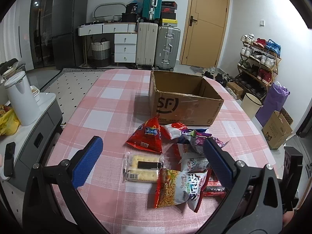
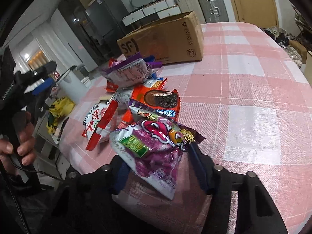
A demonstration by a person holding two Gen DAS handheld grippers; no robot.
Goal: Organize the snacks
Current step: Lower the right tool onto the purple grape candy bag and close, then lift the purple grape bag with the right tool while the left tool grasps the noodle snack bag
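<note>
An open cardboard box point(image 1: 187, 105) stands on the pink checked tablecloth point(image 1: 109, 101) beyond a pile of snack packs. In the left wrist view my left gripper point(image 1: 152, 146) is open above the pile, with a red triangular bag point(image 1: 148, 136), a clear cracker pack point(image 1: 142, 167) and a noodle snack bag point(image 1: 175, 187) between and below its blue pads. In the right wrist view my right gripper point(image 2: 159, 165) is shut on a purple snack bag point(image 2: 154, 148), which is tilted at the near end of the pile. Behind it lie a red cookie pack point(image 2: 159, 99) and the box point(image 2: 165, 39).
A low cabinet left of the table carries a white kettle point(image 1: 21, 99), a yellow bag point(image 1: 7, 122) and a phone point(image 1: 8, 159). Suitcases point(image 1: 158, 44) and a shoe rack point(image 1: 259, 60) stand by the far wall. The cloth right of the pile point(image 2: 253, 97) is bare.
</note>
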